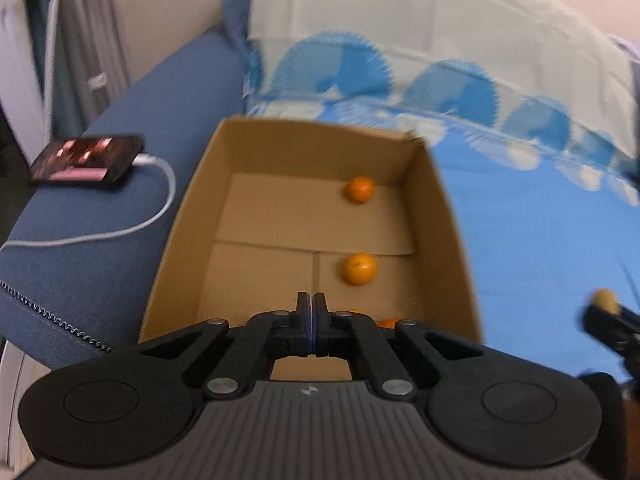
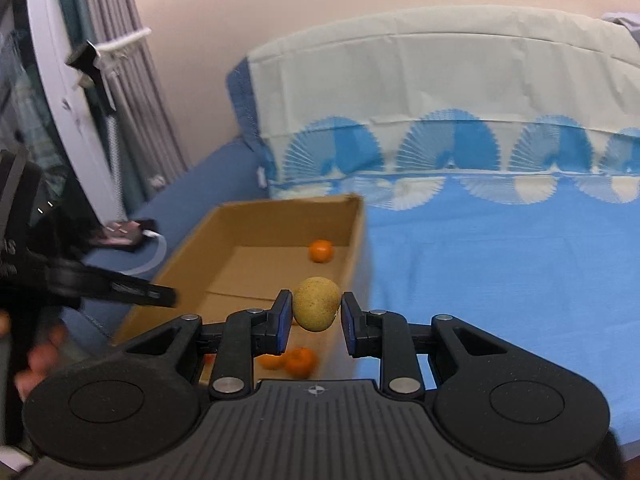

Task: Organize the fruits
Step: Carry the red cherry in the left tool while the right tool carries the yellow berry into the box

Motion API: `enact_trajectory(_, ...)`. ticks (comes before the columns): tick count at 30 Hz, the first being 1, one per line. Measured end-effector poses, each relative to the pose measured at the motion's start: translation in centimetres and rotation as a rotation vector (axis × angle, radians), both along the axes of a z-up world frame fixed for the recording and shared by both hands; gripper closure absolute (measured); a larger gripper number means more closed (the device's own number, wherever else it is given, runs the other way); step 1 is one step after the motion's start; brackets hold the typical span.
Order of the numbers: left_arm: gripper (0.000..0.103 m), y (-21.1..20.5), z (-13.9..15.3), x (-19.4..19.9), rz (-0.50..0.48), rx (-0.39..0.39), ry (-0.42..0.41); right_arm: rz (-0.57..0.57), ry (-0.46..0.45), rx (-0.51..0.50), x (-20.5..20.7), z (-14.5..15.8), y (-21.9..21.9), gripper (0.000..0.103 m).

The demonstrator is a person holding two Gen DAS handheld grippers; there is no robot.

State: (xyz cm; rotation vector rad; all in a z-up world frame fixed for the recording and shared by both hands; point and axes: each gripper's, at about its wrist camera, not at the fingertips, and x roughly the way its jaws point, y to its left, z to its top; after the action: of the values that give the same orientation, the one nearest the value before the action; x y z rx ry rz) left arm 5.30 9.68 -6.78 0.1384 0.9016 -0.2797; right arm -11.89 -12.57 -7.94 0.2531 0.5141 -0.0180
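The right gripper (image 2: 316, 314) clasped a firm, smooth-skinned, bruisable yellow pear (image 2: 316, 309) across its belly above the cardboard box's (image 2: 256, 216) near right corner, while the left gripper (image 1: 311, 320) hung closed and empty.

Matt brown cardboard box (image 1: 444, 216); woven blue cloth sofa arm (image 1: 132, 120) (coarse weave); glossy phone screen (image 1: 86, 156).

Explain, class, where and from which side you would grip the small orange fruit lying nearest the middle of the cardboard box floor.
Grip the small round orange fruit across its widest middle, coming straight down from above. It lies alone on the flat floor of the open-topped brown cardboard box, clear of the walls, which would likely block a sideways approach. The shut left claw would have to open first.
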Motion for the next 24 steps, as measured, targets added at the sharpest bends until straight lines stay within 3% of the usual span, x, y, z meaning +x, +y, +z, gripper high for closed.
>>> enact_trajectory(7,0.103,1.3,-1.4,2.7,0.052,-0.020,0.078,0.005,0.025,0.009,1.8,-1.8,-1.9,0.076)
enact_trajectory(9,0.097,1.1,-1.2,2.8,0.043,-0.029,0.078,0.013,0.020,0.006,2.2,-1.9,-1.9,0.076)
enact_trajectory(10,0.084,1.0,-1.0,2.9,0.037,-0.032,0.075,0.019,0.019,0.010,2.4,-1.9,-1.9,0.076)
enact_trajectory(12,0.047,0.6,-0.7,2.7,0.033,-0.040,0.055,0.026,0.019,0.020,2.6,-2.0,-1.8,0.076)
enact_trajectory(14,0.030,0.5,-0.3,2.2,0.042,-0.042,0.030,0.045,0.024,0.022,2.8,-2.1,-1.4,0.076)
enact_trajectory(19,0.017,0.7,0.5,0.2,0.043,-0.080,-0.006,0.091,0.040,0.012,3.4,-1.5,0.0,0.076)
enact_trajectory(24,0.016,3.3,0.2,-2.1,0.082,-0.169,0.030,0.126,0.085,-0.046,4.9,-0.5,2.4,0.076)
